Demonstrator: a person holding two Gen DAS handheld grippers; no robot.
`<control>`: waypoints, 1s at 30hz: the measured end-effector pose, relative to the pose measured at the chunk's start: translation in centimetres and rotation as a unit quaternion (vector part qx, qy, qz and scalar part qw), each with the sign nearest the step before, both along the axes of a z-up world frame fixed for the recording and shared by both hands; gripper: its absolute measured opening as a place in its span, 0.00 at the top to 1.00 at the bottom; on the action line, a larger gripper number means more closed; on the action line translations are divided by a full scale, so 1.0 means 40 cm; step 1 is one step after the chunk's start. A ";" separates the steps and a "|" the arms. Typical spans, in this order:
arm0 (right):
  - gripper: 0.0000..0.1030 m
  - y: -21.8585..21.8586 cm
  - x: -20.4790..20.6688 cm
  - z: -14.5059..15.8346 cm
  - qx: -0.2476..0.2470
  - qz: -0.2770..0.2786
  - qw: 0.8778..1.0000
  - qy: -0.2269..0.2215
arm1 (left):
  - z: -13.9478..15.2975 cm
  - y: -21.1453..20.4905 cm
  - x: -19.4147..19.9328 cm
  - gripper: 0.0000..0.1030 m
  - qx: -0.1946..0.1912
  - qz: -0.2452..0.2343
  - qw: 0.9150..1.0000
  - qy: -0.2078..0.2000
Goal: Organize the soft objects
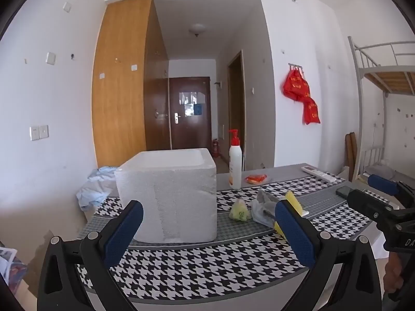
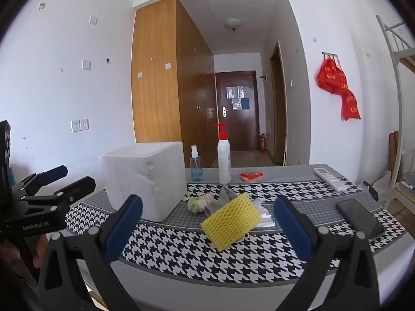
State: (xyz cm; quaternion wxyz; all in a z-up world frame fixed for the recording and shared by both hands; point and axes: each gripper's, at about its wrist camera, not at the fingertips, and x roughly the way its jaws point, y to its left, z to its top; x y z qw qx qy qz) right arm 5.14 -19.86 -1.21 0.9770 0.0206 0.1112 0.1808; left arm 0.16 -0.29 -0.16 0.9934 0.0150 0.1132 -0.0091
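A white foam box (image 1: 167, 194) (image 2: 144, 178) stands on the left part of the houndstooth table. To its right lies a heap of soft things: a yellow foam net sleeve (image 2: 230, 223) (image 1: 291, 198), a grey cloth (image 2: 224, 197) (image 1: 267, 202), a white crumpled bag (image 2: 263, 211) and a small green-yellow pouch (image 1: 240, 211) (image 2: 197, 203). My left gripper (image 1: 208, 229) hovers open over the near table edge, in front of the box. Facing the yellow sleeve, my right gripper (image 2: 207, 229) is open and holds nothing.
At the back of the table stand a white pump bottle (image 2: 224, 160), a blue spray bottle (image 2: 196, 165) and a red packet (image 2: 250, 176). A remote (image 2: 329, 178) and a dark phone (image 2: 359, 219) lie on the right. Blue cloth (image 1: 96, 186) is heaped left of the box.
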 end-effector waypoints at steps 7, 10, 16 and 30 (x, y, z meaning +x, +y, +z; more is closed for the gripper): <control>0.01 0.000 -0.005 0.001 -0.003 0.000 1.000 -0.001 | -0.001 0.003 0.000 0.01 -0.003 0.004 1.000 0.000; 0.01 -0.001 -0.005 -0.001 -0.002 -0.002 1.000 0.001 | -0.006 0.003 0.002 0.01 -0.004 0.005 1.000 0.000; 0.01 -0.001 -0.004 -0.001 -0.003 -0.001 1.000 0.001 | -0.010 0.003 0.006 0.01 -0.002 0.007 1.000 0.001; 0.01 -0.003 0.000 0.001 -0.006 -0.003 1.000 0.004 | -0.016 0.005 0.023 0.01 -0.005 0.012 1.000 0.007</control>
